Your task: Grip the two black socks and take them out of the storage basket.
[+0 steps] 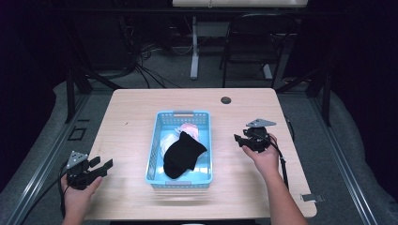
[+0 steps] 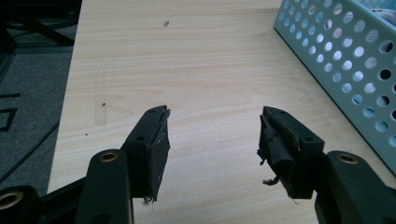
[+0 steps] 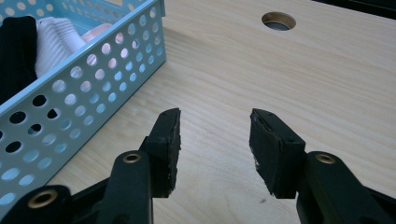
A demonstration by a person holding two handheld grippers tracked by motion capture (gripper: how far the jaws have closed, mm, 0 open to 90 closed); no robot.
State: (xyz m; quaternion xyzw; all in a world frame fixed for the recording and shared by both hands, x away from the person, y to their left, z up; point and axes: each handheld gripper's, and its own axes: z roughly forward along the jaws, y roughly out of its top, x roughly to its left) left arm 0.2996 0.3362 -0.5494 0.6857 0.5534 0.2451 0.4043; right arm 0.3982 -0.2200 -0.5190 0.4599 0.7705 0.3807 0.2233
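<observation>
Resting near the middle of a pale wood-grain table (image 1: pixel 141 112) is a light blue plastic basket (image 1: pixel 155 154), rectangular, with walls pierced by rows of round holes and a moulded handle slot at each short end. Inside it lies a black knitted garment (image 1: pixel 182 153), soft and matte, bunched into a rough mitten-like shape across the centre and near half of the basket. Beneath and behind the black piece sits a white ribbed fabric (image 3: pixel 55 39), its fine parallel ridges clear in the right gripper view, and a pale pink item (image 1: pixel 190 129) toward the far end.

The left gripper (image 2: pixel 214 135) is held over the table's near left corner, well apart from the basket's left wall. Its two black jaws stand apart with bare tabletop between them; the pads (image 2: pixel 159 149) are worn, with frayed edges and loose threads. The right gripper (image 3: pixel 215 135) is held just beside the basket's right wall, jaws likewise apart over bare wood, pads blocky and squared. Neither gripper touches the basket or the clothing.

A round cable hole (image 1: pixel 225 100) is cut in the tabletop near the far edge. The table surface carries a few small dark specks and a faint smear on its left side.
</observation>
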